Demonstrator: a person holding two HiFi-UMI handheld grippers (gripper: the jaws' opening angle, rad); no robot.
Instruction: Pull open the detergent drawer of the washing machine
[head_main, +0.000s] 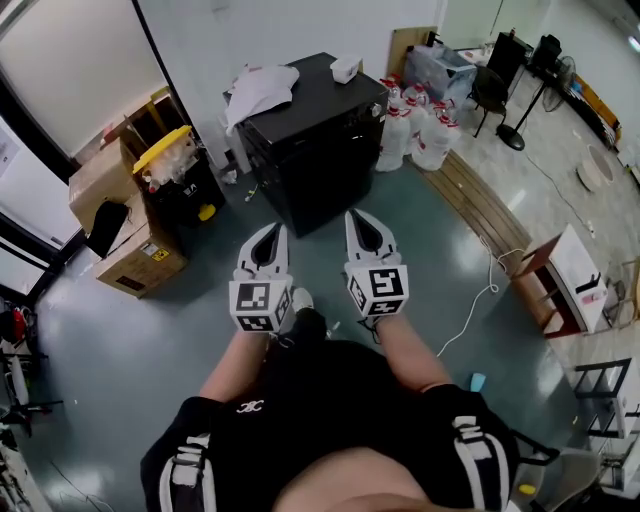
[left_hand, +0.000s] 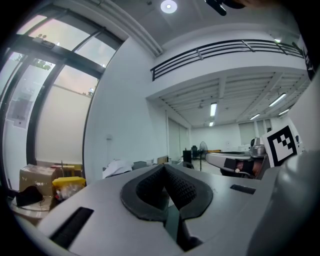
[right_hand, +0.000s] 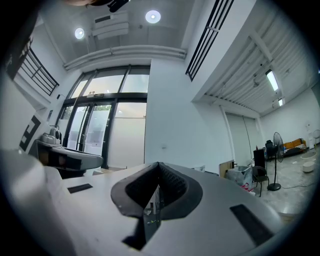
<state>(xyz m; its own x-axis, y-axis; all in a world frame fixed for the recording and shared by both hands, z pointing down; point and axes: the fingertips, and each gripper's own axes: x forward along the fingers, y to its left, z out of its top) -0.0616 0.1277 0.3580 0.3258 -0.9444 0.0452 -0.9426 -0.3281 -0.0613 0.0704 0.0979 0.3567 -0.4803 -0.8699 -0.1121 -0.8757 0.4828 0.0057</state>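
Far left of the left claw: cardboard boxes (head_main: 138, 255) on the floor, with a yellow-lidded bin (head_main: 166, 150) just beyond them.

Left gripper (head_main: 271, 231): held level in front of the person and pointed toward the machine. In the left gripper view (left_hand: 164, 168) the textured pads are seen pressed together at the tips. Nothing is held and nothing is touched.

Ahead of both claws, well apart from them: the black washing machine (head_main: 318, 150), seen from above. A white cloth (head_main: 259, 88) is draped on the left of its top, and a small white box (head_main: 345, 68) is set at the far right corner. The detergent drawer cannot be made out from this angle.

Right gripper (head_main: 360, 217): held just beside the left one and parallel to it. In the right gripper view (right_hand: 158, 165) the jaws are fully closed and empty.

Right of the machine: a cluster of clear jugs (head_main: 418, 135) with red caps. Right of the right claw: a white cable (head_main: 482, 293) is trailed over the floor.
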